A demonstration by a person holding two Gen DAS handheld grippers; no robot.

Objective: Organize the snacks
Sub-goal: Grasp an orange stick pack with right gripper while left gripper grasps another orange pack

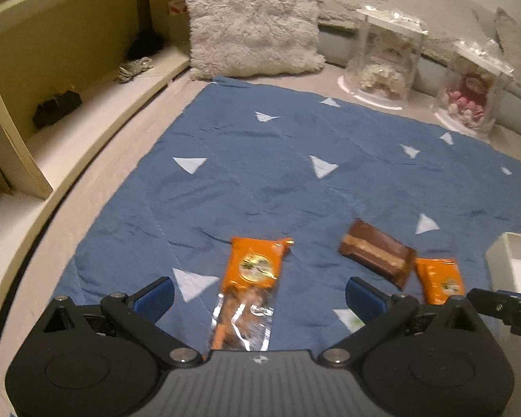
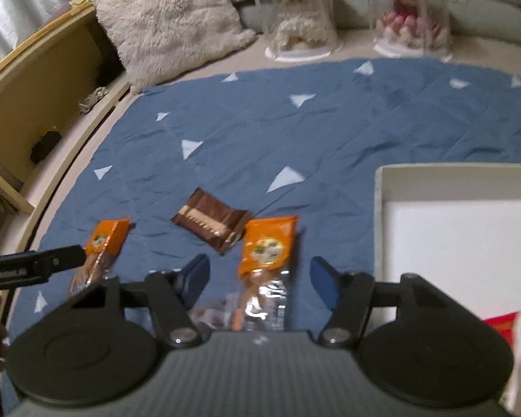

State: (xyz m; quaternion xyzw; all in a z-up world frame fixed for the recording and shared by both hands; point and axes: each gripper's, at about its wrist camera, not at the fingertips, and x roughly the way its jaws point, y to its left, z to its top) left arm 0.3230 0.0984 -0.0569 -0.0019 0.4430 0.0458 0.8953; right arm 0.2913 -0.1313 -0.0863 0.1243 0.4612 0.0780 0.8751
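Note:
Two orange snack packs and a brown chocolate pack lie on a blue quilt. In the left wrist view, my left gripper (image 1: 260, 299) is open around one orange pack (image 1: 251, 278); the brown pack (image 1: 378, 255) and the other orange pack (image 1: 439, 279) lie to its right. In the right wrist view, my right gripper (image 2: 260, 278) is open around the second orange pack (image 2: 265, 264). The brown pack (image 2: 212, 224) lies ahead to its left, and the first orange pack (image 2: 102, 246) further left beside the left gripper's finger (image 2: 52, 264). A white box (image 2: 458, 236) sits at the right.
The blue quilt (image 1: 278, 173) with white triangles covers a bed. A fluffy pillow (image 1: 253, 21) and two clear cases holding dolls (image 1: 385, 59) stand at the back. A wooden shelf (image 1: 52, 52) runs along the left. A red packet (image 2: 502, 326) lies at the right edge.

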